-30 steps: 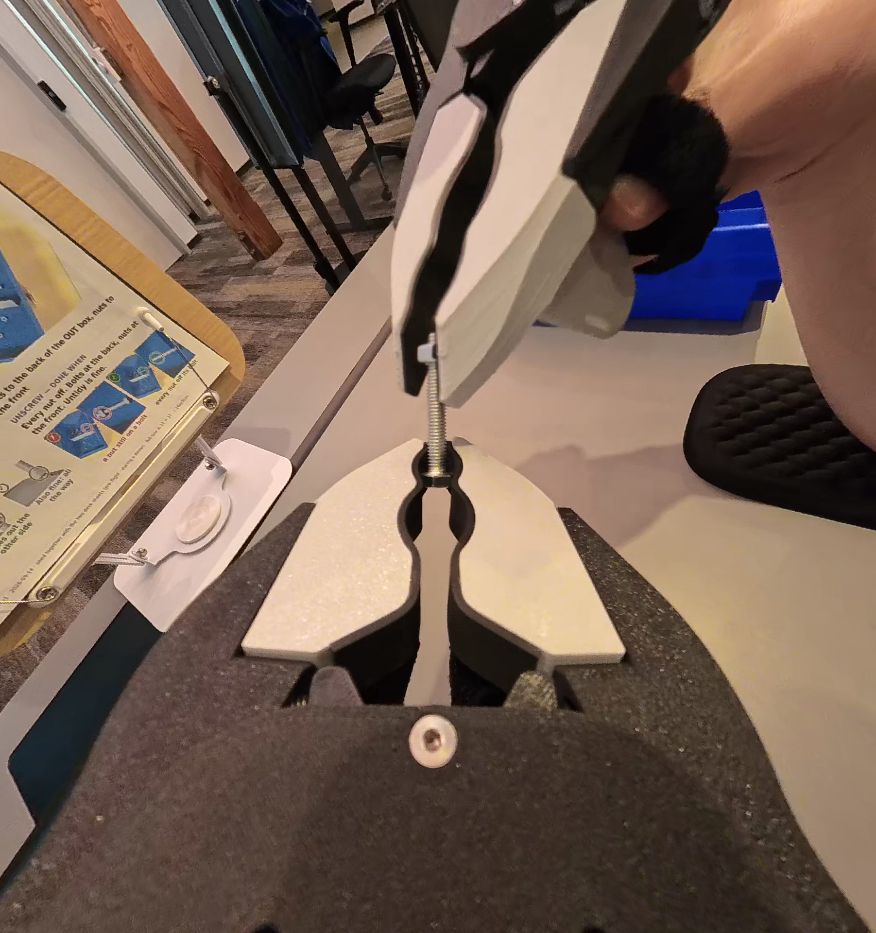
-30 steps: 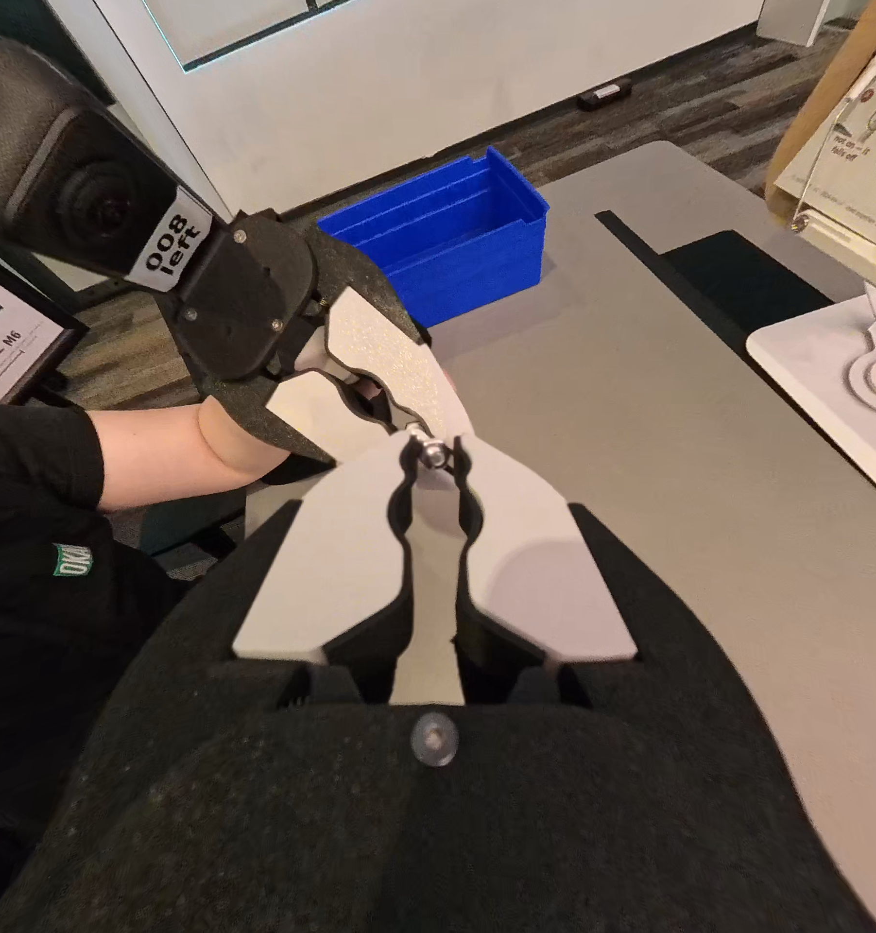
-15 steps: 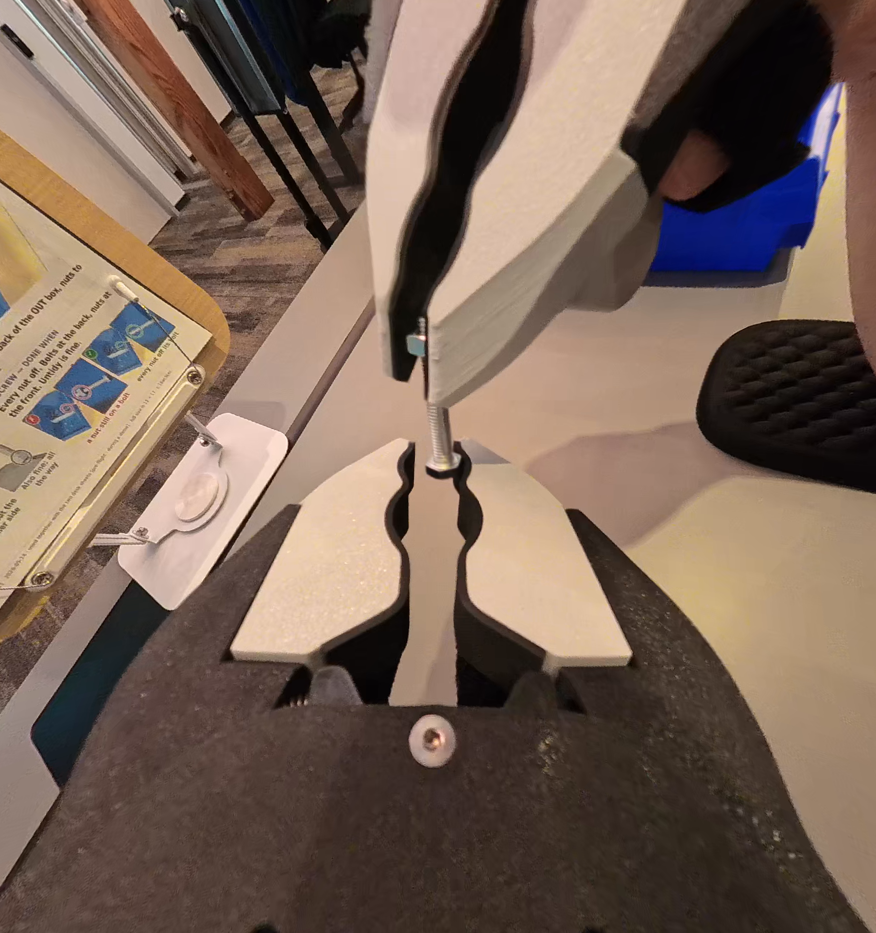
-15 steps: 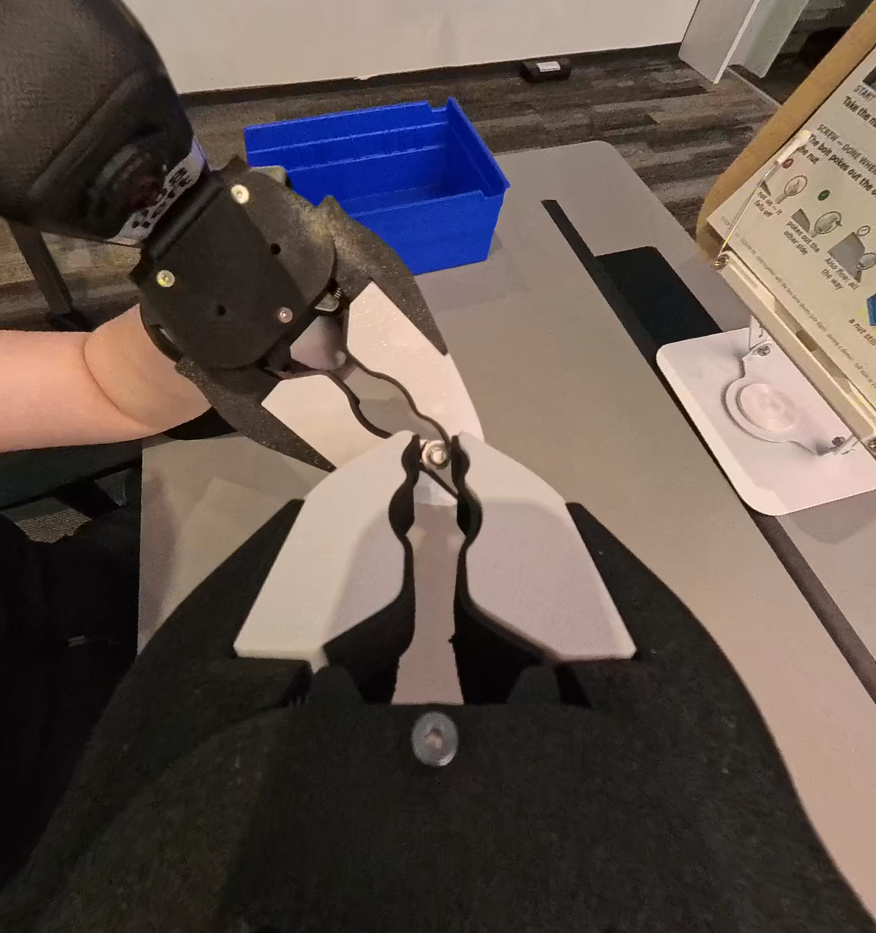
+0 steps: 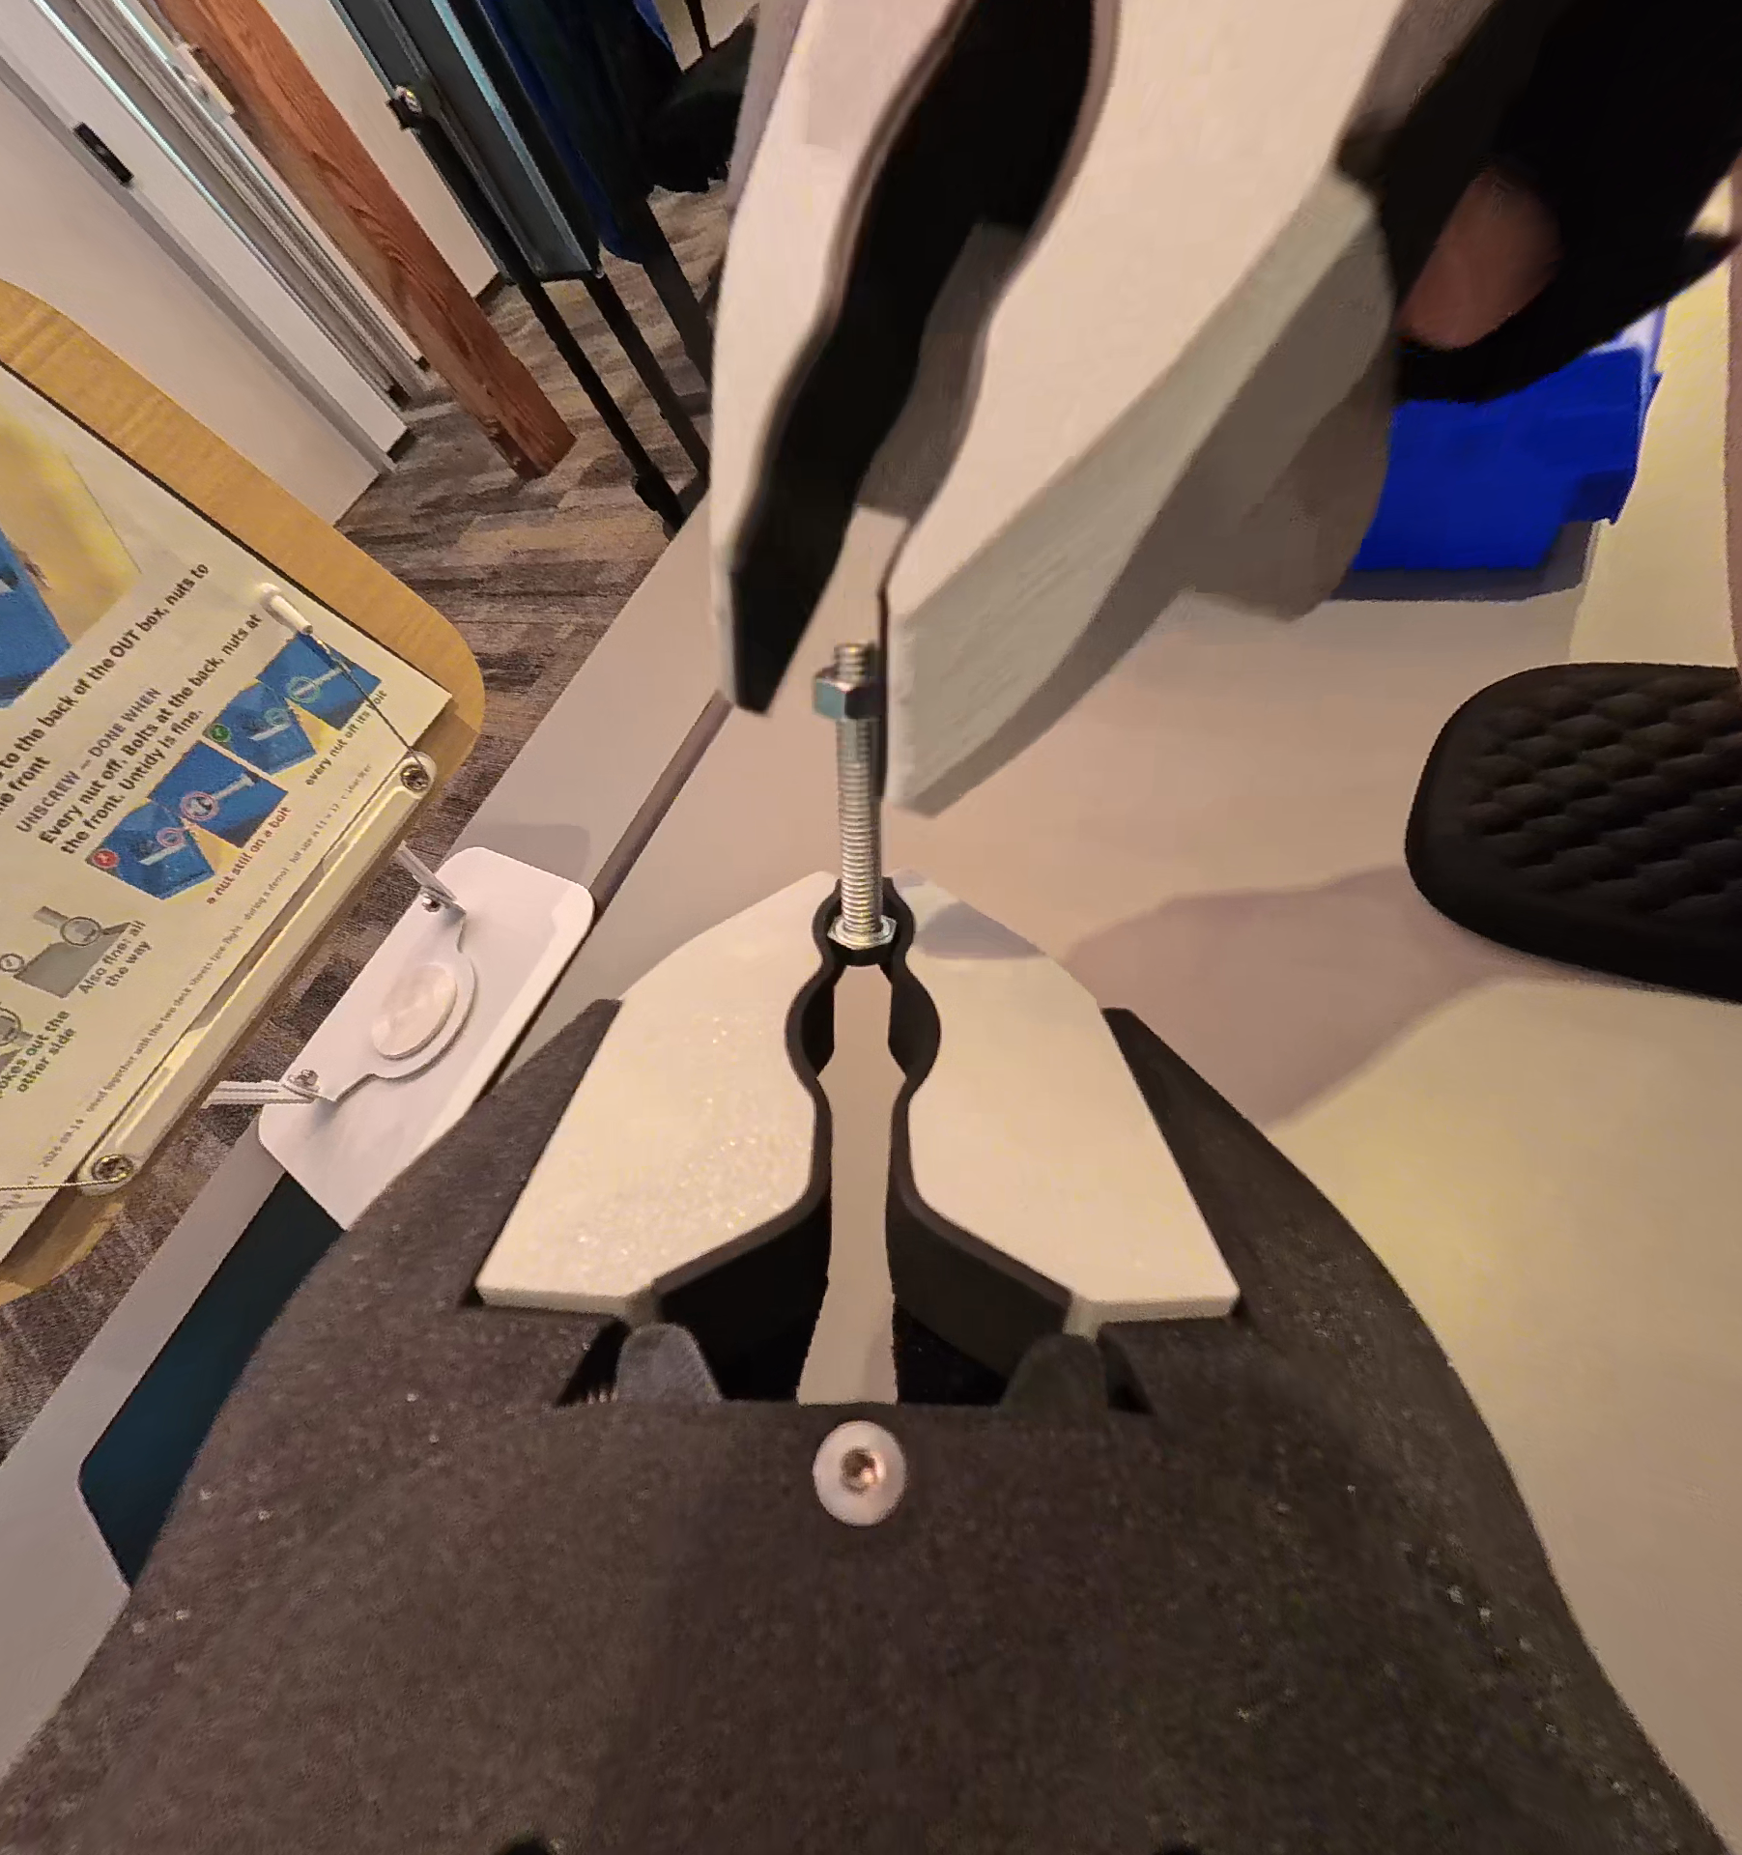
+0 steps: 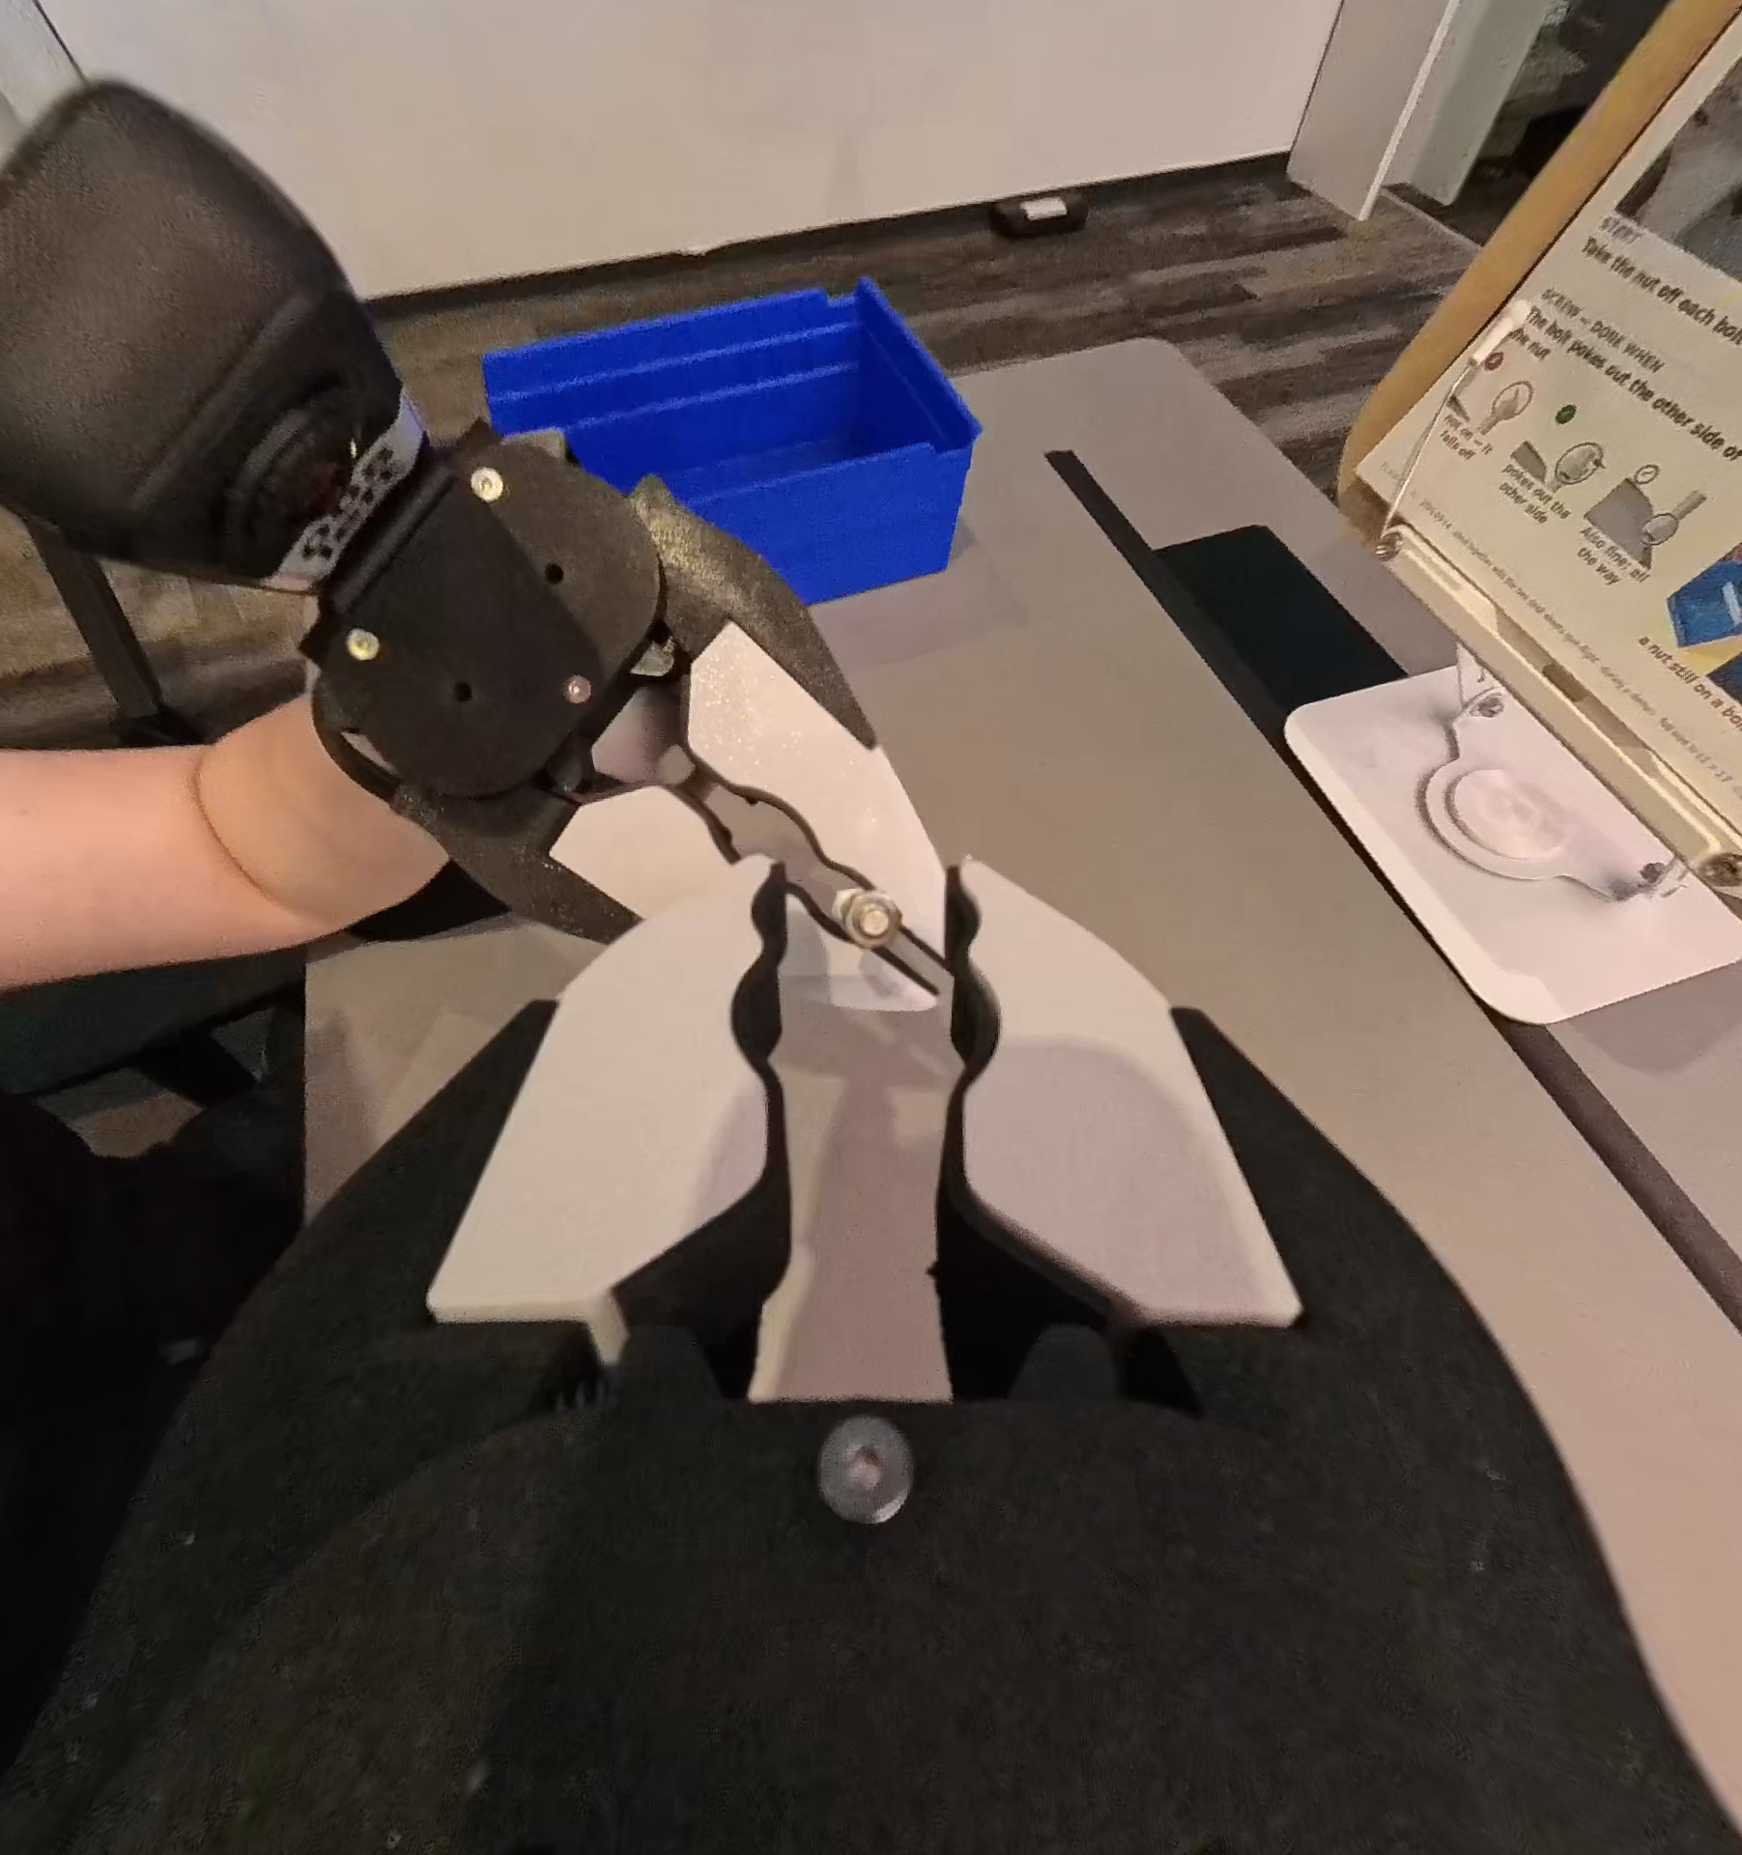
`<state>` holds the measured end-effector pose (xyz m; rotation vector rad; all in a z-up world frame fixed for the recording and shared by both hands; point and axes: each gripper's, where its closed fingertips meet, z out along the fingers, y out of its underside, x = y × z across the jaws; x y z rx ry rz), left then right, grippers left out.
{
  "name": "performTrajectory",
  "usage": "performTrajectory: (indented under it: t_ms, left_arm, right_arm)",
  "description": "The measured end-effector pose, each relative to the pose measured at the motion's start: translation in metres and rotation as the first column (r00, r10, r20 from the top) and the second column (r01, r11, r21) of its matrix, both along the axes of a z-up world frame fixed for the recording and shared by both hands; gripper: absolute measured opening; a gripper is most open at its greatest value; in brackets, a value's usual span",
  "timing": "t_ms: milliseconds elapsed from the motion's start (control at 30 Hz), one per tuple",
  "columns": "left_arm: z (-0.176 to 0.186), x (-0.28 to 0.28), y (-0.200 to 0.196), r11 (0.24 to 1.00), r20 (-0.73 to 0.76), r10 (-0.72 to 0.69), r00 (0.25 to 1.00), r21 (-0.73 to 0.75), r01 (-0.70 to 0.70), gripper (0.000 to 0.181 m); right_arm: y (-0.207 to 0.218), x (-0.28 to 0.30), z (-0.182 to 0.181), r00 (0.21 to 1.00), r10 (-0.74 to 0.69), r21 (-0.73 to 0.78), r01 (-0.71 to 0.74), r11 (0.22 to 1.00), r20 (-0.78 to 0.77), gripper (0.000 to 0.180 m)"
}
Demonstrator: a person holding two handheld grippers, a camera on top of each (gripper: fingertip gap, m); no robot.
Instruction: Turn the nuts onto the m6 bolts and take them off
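My left gripper is shut on the head of a silver M6 bolt, which stands up from its tips. A hex nut sits near the bolt's free end. My right gripper is open; its fingers straddle the nut from above without clamping it. In the right wrist view the bolt end and nut show end-on between my open tips, with the left gripper and a person's bare forearm behind them.
A blue bin stands at the far end of the grey table. An instruction board on a white stand base is at the table's side. A black mesh pad lies to the right in the left wrist view. The tips of one gripper are about 5 cm away from the tips of the other.
My right gripper was shut on the nut and has opened and let it go. The nut stays on the bolt's end. The left gripper still holds the bolt.
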<state>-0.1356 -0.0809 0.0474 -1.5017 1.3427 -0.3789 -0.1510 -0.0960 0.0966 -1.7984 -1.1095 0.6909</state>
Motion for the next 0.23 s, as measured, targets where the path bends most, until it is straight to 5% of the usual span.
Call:
performTrajectory:
  t_ms: [233]
  left_arm:
    - [0.005,-0.002,0.002,0.999,0.012,0.021,1.000,0.026,-0.021,0.004]
  right_arm:
    - [0.004,0.011,-0.002,0.998,-0.051,-0.077,0.049,0.996,-0.030,0.030]
